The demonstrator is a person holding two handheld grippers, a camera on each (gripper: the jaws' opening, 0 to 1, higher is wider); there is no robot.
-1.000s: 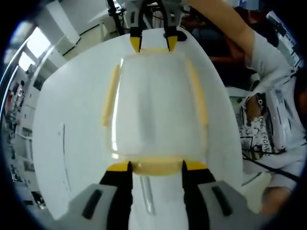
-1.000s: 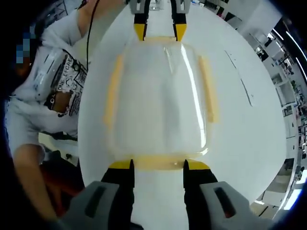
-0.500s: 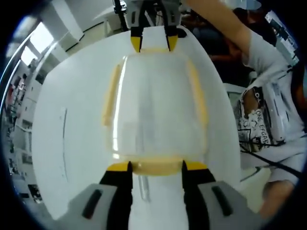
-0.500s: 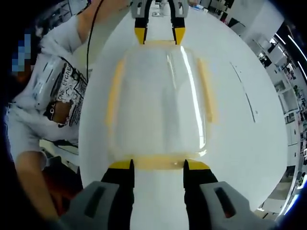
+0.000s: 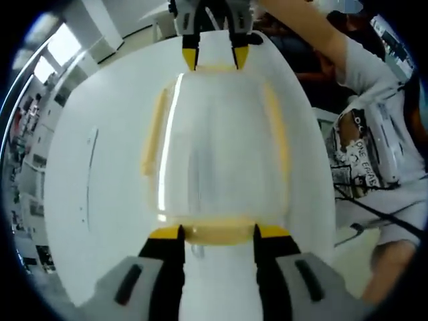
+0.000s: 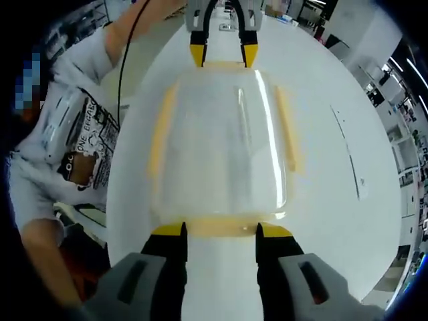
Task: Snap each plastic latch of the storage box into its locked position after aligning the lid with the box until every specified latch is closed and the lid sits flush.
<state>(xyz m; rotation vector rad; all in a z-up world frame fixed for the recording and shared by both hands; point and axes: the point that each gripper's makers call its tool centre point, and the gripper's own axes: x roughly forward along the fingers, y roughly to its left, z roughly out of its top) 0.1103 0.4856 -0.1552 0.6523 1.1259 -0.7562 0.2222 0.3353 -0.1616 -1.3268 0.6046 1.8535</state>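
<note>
The left gripper (image 5: 217,233) held its fingers parted, straddling the near-end latch (image 5: 217,233) of the storage box (image 5: 217,154). The right gripper (image 6: 219,231) stood likewise spread at the opposite end latch (image 6: 221,227). The box lay on the white table (image 5: 100,200), long axis running between the grippers. Each was equally close to its own latch. Side latches (image 5: 152,134) lay along the flanks. The lid (image 6: 221,140) appeared seated.

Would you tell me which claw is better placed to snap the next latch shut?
Neither clearly: the left claw and the right claw each straddle a yellow end latch of the storage box.
</note>
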